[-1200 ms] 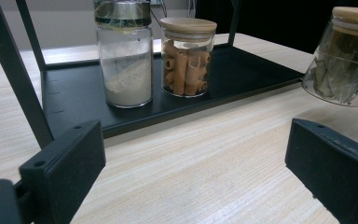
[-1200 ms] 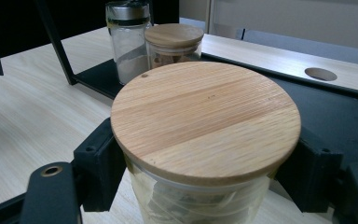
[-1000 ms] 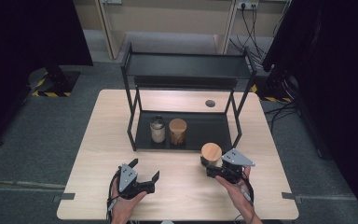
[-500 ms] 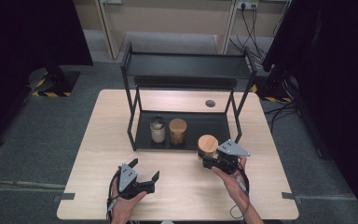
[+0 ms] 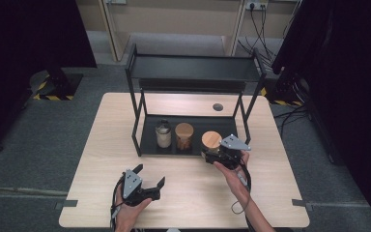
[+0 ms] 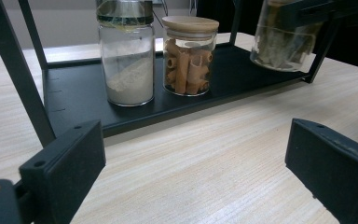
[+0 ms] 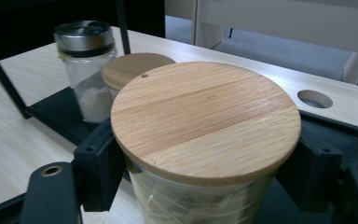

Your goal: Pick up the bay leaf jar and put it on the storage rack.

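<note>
Our right hand-held gripper [image 5: 214,155] is clamped on the jar with the wooden lid [image 5: 211,141]. We hold the jar at the front right edge of the black shelf [image 5: 147,144], beside the pasta jar [image 5: 184,136] and the powder jar [image 5: 163,134]. Our left hand-held gripper [image 5: 150,184] rests near the front edge of the worktop [image 5: 270,193], jaws apart and empty. If we swing too far left, our jar could bump the pasta jar. If we tip it, it might slip out.
</note>
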Available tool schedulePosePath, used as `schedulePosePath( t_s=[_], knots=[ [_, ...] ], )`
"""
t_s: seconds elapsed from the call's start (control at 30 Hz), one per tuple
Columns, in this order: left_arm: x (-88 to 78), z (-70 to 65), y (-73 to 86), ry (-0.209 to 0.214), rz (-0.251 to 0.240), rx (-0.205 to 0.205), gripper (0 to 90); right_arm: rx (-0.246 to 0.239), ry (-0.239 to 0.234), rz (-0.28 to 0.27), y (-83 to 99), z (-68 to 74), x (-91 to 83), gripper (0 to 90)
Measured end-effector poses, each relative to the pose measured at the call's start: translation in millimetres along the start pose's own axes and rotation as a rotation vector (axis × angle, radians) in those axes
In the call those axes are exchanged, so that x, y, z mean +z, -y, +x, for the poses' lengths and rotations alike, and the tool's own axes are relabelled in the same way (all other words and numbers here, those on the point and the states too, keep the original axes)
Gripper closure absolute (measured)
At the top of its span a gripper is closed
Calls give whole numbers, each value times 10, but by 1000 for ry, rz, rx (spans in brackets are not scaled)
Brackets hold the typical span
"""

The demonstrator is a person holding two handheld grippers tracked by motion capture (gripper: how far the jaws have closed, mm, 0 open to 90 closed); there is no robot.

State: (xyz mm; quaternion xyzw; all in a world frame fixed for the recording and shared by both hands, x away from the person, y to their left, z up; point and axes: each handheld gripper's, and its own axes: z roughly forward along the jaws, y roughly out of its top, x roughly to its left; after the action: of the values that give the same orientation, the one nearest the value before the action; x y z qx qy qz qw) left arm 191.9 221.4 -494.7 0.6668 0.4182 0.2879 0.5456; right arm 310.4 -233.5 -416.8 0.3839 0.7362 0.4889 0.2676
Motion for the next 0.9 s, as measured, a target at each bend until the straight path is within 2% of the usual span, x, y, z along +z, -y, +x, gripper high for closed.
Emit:
schedulePosePath(
  t_s=[0.37, 0.63, 0.9],
  knots=[
    [-3, 4, -1, -1, -1, 0, 42, 21, 47, 16, -37, -27, 247, 255],
    [-2, 5, 0, 0, 0, 0, 42, 43, 69, 28, 6, -52, 364, 255],
    [-1, 5, 0, 1, 0, 0, 42, 32, 83, 29, 8, -40, 448, 255]
  ],
)
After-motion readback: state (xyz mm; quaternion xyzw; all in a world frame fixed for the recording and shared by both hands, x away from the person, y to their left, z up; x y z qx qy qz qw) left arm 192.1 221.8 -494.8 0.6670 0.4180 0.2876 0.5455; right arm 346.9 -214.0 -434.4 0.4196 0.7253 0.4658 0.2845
